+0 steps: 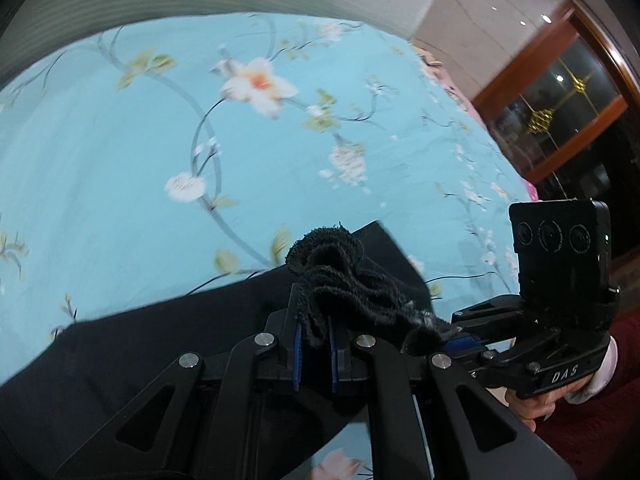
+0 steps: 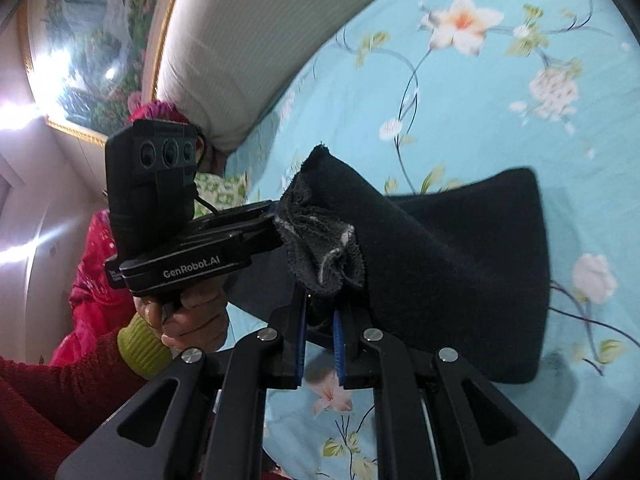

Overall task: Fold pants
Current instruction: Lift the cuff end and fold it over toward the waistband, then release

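The left gripper (image 1: 316,344) has its blue pads (image 1: 297,350) pinched tight on a bunched, frayed edge of the black pants (image 1: 160,344). The right gripper (image 2: 320,320) is closed the same way on another bunch of that edge, its pads (image 2: 339,344) clamped on the cloth. The two grippers sit just beside each other, so both edge bunches meet in one crumpled knot between them; in the left wrist view the right gripper's tips touch that knot, and in the right wrist view the left one comes in from the side, held by a hand (image 2: 192,316) in a red sleeve with a green cuff.

From the knot the pants hang and trail away: a dark panel runs down-left onto the sheet (image 1: 120,160) in the left view, and a broad doubled flap (image 2: 472,264) sags above the flowered sheet in the right view. A white pillow (image 2: 240,40) lies at the bed's head.

As a judgement, a fold is under way: one end is lifted and seems to be carried over the rest, but nothing is laid flat yet. Still left: lowering the held edge onto the lower layer, lining up the edges, letting go, and probably another fold. The full length of the pants is hidden, so how many folds are done cannot be told.
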Demonstrator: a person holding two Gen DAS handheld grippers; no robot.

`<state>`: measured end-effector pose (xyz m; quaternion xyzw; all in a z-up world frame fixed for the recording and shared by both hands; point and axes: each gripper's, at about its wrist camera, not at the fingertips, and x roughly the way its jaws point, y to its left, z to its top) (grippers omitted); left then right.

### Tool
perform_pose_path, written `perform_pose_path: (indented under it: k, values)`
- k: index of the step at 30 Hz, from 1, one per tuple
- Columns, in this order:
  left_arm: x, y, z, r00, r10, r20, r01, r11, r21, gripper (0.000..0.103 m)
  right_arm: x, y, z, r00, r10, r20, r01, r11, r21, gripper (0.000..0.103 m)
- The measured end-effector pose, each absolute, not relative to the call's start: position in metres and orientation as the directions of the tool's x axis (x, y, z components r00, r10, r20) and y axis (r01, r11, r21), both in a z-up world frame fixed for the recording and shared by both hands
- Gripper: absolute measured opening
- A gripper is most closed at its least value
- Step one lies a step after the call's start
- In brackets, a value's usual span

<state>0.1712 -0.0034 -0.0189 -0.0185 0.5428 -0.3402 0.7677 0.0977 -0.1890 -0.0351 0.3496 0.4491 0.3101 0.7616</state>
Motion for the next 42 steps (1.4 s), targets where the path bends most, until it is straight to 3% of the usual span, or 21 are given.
perform_pose_path:
  k: [14,18,20,35,42]
  values:
    - [0.156,0.031,-0.06,0.187,-0.471,-0.862,0.349,0.852,-0.39,0.006,0.105,-0.146,-0.054,0.292,0.724,-0.625,-0.191,0.685,0.703,0.02]
    - [0.153,0.042,-0.061,0.205,-0.463,-0.862,0.289,0.871,-0.398,0.01,0.104,-0.141,-0.054,0.265,0.736,-0.623,-0.199,0.674,0.712,0.04]
    - [0.151,0.052,-0.059,0.223,-0.466,-0.856,0.242,0.877,-0.415,0.011,0.103,-0.138,-0.051,0.257,0.734,-0.629,-0.214,0.678,0.704,0.044]
    - [0.097,0.132,-0.048,0.379,-0.416,-0.827,-0.09,0.872,-0.481,0.044,0.12,-0.114,-0.019,0.236,0.754,-0.613,-0.283,0.657,0.699,0.047]
    - [0.068,0.18,-0.046,0.446,-0.368,-0.815,-0.248,0.825,-0.508,0.044,0.131,-0.078,-0.006,0.194,0.762,-0.618,-0.351,0.642,0.681,0.049]
